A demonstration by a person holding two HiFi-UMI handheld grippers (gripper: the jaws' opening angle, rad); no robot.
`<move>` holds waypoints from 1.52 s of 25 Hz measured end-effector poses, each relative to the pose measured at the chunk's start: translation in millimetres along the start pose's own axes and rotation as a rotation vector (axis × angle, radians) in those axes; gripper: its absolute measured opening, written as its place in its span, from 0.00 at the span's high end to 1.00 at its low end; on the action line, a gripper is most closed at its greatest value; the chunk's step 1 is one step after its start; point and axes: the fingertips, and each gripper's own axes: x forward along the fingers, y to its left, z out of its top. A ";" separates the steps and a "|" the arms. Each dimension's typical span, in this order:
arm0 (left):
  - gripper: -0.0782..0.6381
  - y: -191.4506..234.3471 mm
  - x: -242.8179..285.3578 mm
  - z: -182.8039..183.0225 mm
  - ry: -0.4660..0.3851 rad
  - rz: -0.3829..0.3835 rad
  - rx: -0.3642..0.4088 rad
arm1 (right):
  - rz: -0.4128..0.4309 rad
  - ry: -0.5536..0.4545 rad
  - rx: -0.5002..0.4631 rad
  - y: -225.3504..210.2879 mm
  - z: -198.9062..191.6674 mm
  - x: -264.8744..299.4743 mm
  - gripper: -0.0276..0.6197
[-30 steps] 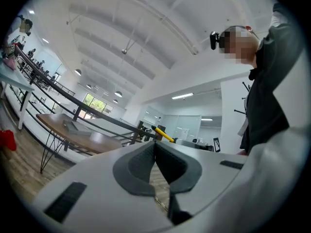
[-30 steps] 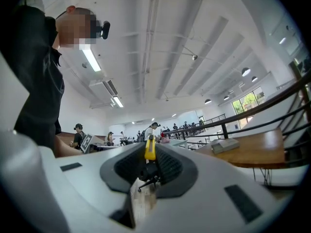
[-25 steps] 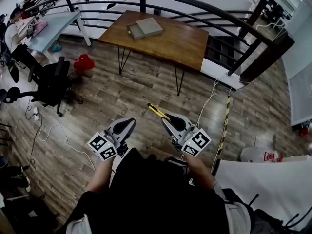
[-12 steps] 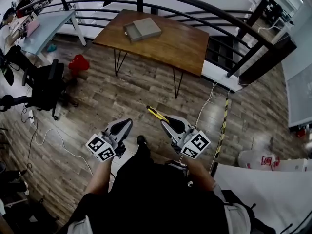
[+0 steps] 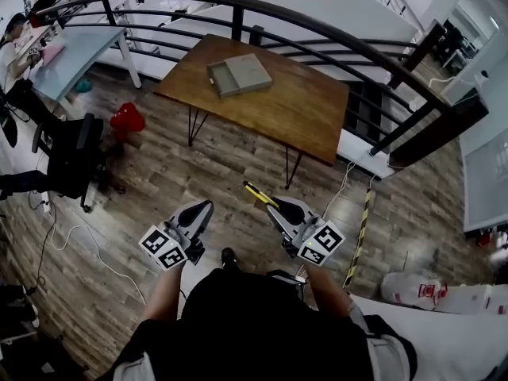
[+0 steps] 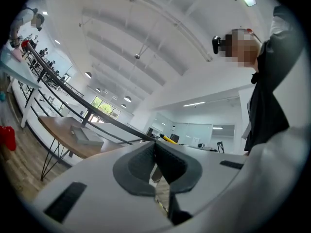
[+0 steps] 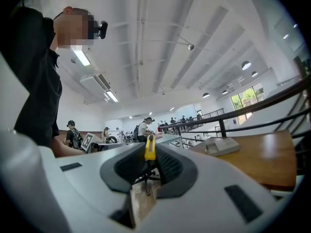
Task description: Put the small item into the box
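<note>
Small yellow item [image 5: 255, 193]: held in the air over the wooden floor [image 5: 238, 153], well short of the table [image 5: 305, 105]. Left gripper [image 5: 204, 207]: jaws pressed together, nothing between them. Box [image 5: 240, 74]: grey, lying on the table's left part. Right gripper [image 5: 274, 207]: jaws clamped on the small yellow item, which projects beyond their tips.

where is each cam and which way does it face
Head view: on the head, steeply down at floor, table and box; forearms, torso, left tool, right tool.
Left gripper view: on the left tool, along its shut jaws, tilted up at the ceiling; torso at right.
Right gripper view: on the right tool, along jaws shut on a yellow item; torso at left.
Shared: table and box, in all three.
</note>
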 end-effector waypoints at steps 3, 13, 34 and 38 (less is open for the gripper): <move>0.87 18.7 11.0 9.7 -0.009 -0.014 0.002 | 0.009 0.011 -0.016 -16.2 6.0 23.4 0.85; 0.87 64.6 50.0 16.7 -0.021 -0.015 -0.046 | 0.026 0.048 -0.012 -65.1 10.8 60.7 0.85; 0.87 199.7 217.4 84.3 -0.011 0.098 0.028 | 0.146 0.006 0.033 -281.2 55.9 171.5 0.85; 0.87 222.6 236.7 103.2 -0.029 0.121 0.046 | 0.167 0.001 0.034 -313.3 67.8 194.7 0.85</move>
